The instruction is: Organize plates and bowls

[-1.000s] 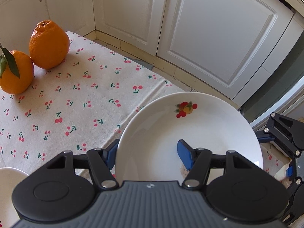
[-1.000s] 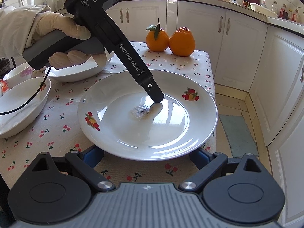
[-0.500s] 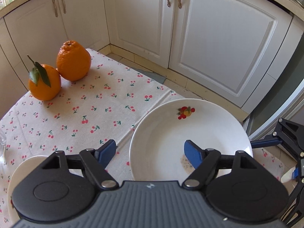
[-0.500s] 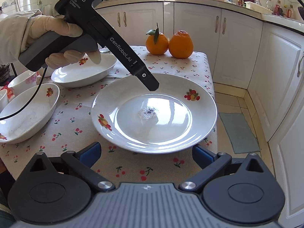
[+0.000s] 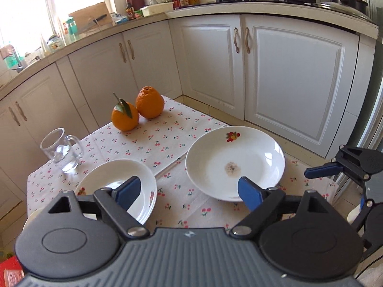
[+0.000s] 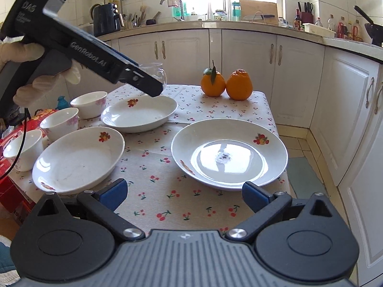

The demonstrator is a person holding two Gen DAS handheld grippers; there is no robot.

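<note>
A white plate with a fruit motif and a dark stain in its middle lies on the cherry-print tablecloth. My left gripper hovers back from it. Its jaws are opening and nothing is between them. From the right wrist view that gripper hangs above a deep plate. My right gripper is open and empty, just short of the stained plate. Another deep plate lies at the left, with three small bowls behind it.
Two oranges stand at the table's far side, and a glass mug stands near its left corner. A red box sits beside the table. White cabinets surround the table. The stained plate lies close to the table's right edge.
My left gripper lifted off the stained plate, drew back and up, and its jaws spread. My right gripper backed away from the plate and rose a little, its jaws slightly wider.
</note>
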